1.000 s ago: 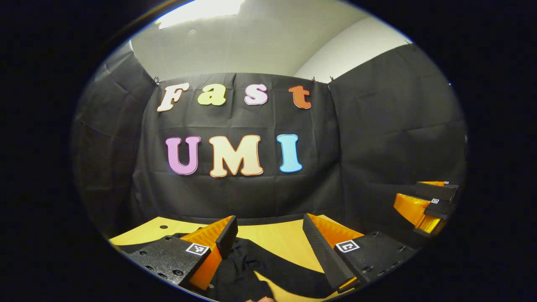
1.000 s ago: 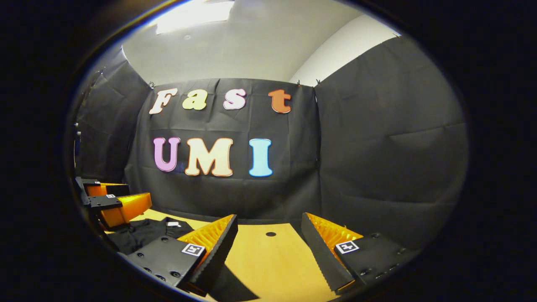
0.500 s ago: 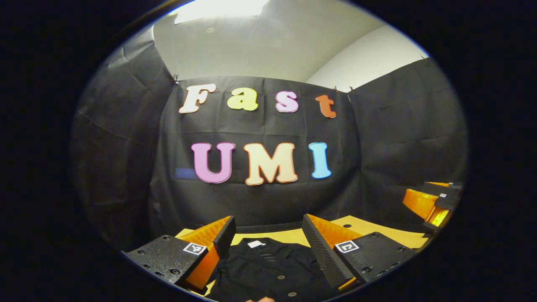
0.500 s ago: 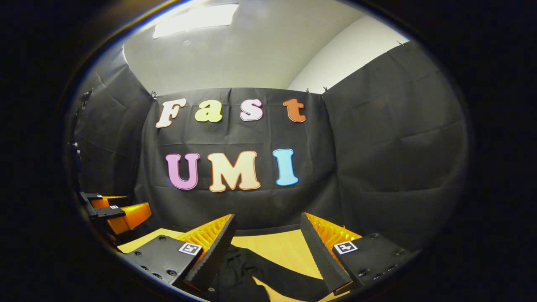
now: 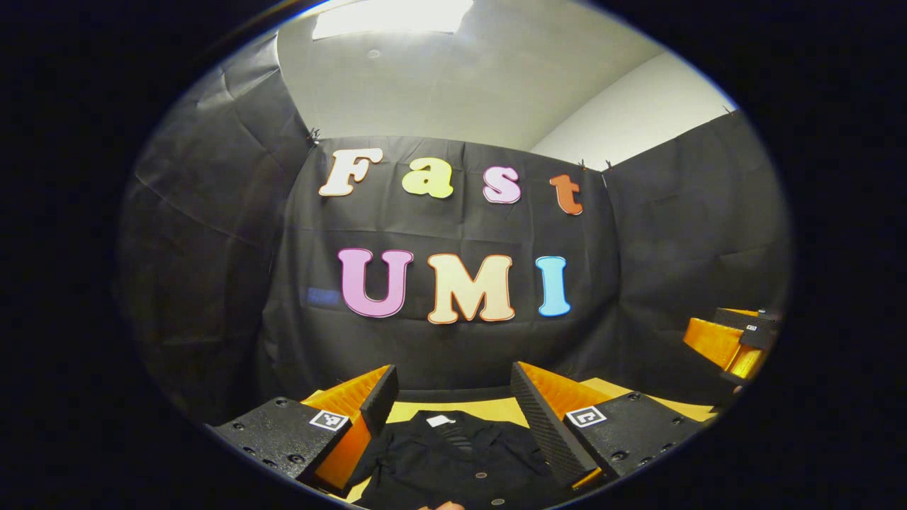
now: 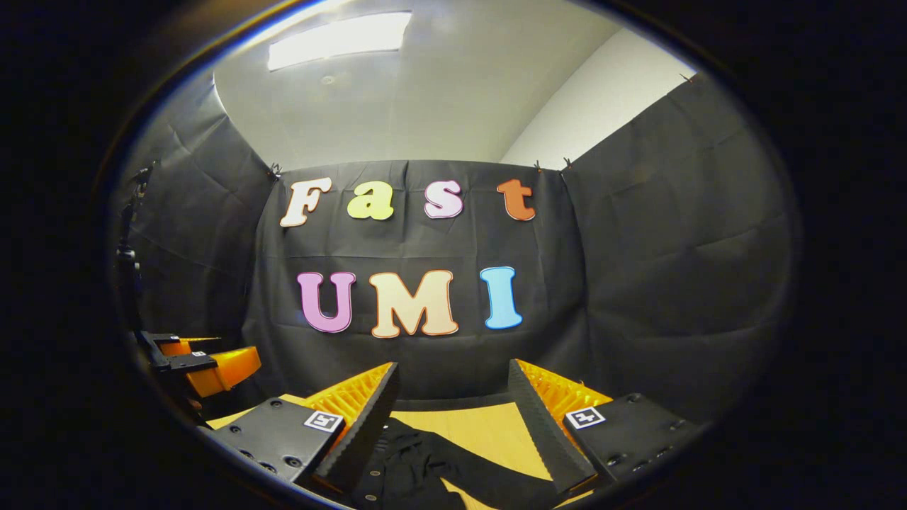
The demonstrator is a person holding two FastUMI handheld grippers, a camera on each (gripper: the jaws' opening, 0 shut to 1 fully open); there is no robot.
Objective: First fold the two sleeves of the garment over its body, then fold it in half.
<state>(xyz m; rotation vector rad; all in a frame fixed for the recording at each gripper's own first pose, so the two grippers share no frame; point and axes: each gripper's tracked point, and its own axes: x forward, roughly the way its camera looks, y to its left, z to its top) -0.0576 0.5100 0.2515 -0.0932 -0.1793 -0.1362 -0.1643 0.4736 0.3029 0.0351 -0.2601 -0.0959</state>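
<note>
Black cloth lies below both tongs: left tongs and right tongs hover released above the shirt on the surface. A sleeve trails toward the right edge; dark folds could invite a misjudged pinch.

The left gripper is held level and aimed forward, its two fingers spread wide apart with nothing pinched between them. The right gripper is likewise held level, fingers parted wide and gripping nothing. In the left gripper view the right gripper is seen at 3 o'clock; in the right gripper view the left gripper is seen at 9 o'clock.
</note>
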